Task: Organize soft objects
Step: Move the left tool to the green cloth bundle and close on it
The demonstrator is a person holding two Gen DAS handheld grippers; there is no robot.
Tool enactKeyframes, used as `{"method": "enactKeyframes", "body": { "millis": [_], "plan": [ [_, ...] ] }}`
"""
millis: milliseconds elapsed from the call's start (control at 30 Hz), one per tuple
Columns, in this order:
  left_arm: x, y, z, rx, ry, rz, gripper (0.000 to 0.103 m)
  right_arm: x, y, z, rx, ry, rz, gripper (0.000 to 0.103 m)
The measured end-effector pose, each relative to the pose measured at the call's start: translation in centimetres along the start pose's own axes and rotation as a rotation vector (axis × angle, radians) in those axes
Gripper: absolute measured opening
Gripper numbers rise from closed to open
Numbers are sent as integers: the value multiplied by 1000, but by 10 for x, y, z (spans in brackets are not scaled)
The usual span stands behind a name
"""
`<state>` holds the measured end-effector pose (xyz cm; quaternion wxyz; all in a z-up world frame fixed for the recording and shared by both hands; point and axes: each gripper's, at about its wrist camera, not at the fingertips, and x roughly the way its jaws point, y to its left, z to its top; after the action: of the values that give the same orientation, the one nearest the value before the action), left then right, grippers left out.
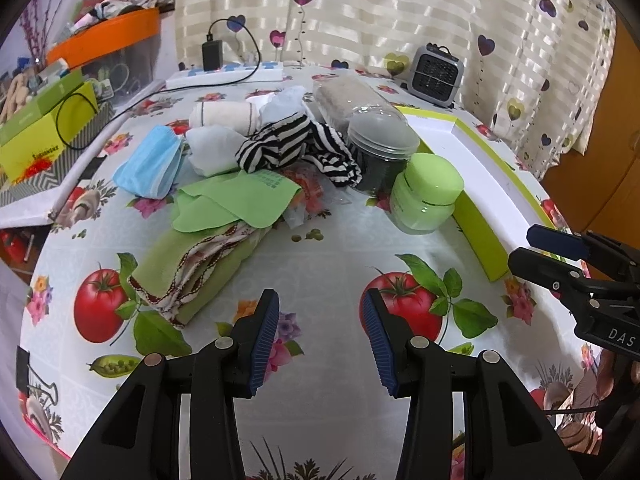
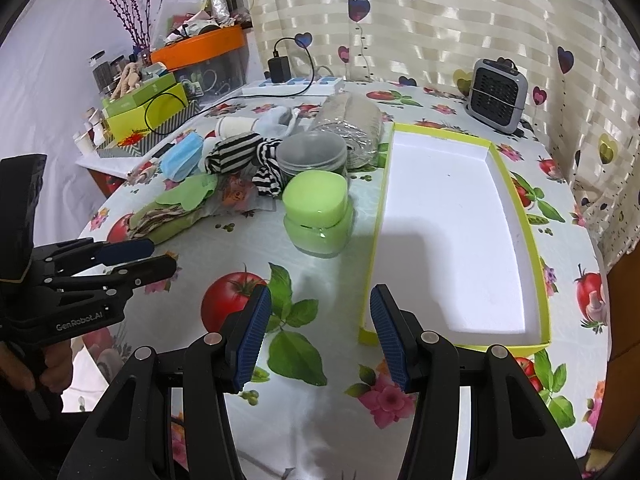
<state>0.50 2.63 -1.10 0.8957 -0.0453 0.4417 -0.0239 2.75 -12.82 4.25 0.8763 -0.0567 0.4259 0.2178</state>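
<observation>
Glossy oilcloth printed with tomatoes and flowers covers the tabletop (image 1: 320, 256), and the soft things lie heaped toward its far left. Nearest is one folded green towel (image 1: 188, 272) with a patterned trim, a thin green cloth (image 1: 224, 204) draped over its far end. Behind them sit one pleated blue face mask (image 1: 150, 166), a black-and-white striped garment (image 1: 296, 146) bunched into a knot, a rolled cream towel (image 1: 222, 118) and some crumpled white fabric (image 1: 210, 150) (how many pieces cannot be told).

Three hard containers stand between that heap and the shallow box (image 2: 536, 264), white inside with yellow-green walls: a squat green jar (image 2: 318, 212) just beside the box's left wall, a dark jar with a round translucent lid (image 2: 312, 152) behind it, and a clear plastic bottle (image 2: 352, 128) lying on its side.

The left claw (image 1: 320, 336) hovers over bare oilcloth short of the towel, its ribbed blue pads spread and pinching nothing. The right claw (image 2: 318, 336) is likewise spread and empty, at the box's near left corner.

A small grey heater (image 2: 498, 96) stands by the heart-print curtain (image 2: 440, 20).
</observation>
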Motion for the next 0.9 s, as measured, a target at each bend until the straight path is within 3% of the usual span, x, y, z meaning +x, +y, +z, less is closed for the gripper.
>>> {"method": "enactKeyframes", "body": {
  "millis": [533, 900],
  "plan": [
    [-7, 59, 11, -136, -41, 8, 43, 11, 39, 19, -88, -1, 105, 53],
    [7, 87, 21, -78, -74, 55, 44, 20, 48, 24, -105, 14, 117, 53]
  ]
}}
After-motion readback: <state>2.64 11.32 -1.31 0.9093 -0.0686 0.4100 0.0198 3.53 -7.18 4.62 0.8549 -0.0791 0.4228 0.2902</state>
